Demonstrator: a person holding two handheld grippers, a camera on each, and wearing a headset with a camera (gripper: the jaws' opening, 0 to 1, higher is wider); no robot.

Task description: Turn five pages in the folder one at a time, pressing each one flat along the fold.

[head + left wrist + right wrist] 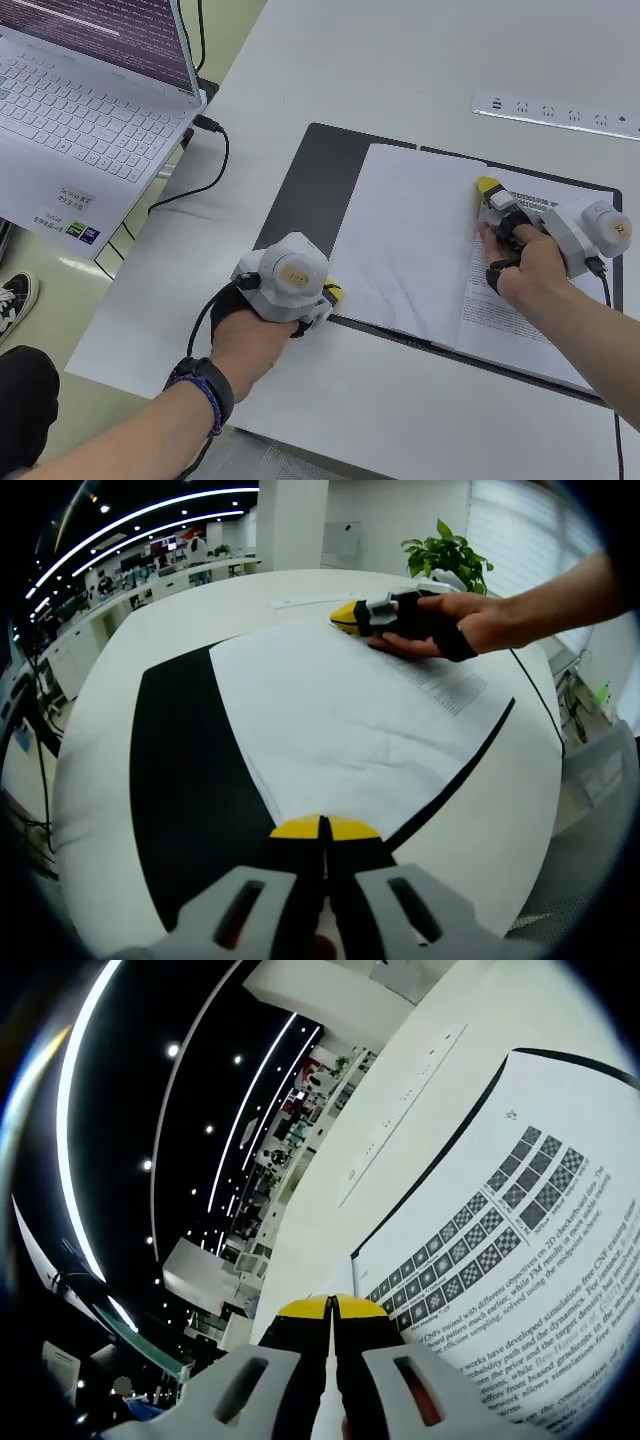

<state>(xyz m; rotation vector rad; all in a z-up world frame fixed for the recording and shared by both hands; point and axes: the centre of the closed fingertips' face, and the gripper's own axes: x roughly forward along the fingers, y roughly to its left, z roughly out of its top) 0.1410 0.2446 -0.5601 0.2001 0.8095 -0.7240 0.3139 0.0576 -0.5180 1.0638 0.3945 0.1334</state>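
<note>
At the far end of the fold (pixel 468 258), your right gripper (pixel 487 186), jaws closed on nothing, is nearer than the likewise closed, empty left gripper (pixel 333 292); the fold runs back toward you.

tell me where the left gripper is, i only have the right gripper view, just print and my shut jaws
Observer: The left gripper is at the near-left corner of a blank page, jaws shut.
Operator: is that page down
Observer: It lies over the left half of the folder, with black cover bare beyond it.
Operator: where am i on it
Observer: The right gripper has its tip on the printed side, by the fold, near the top.
</note>
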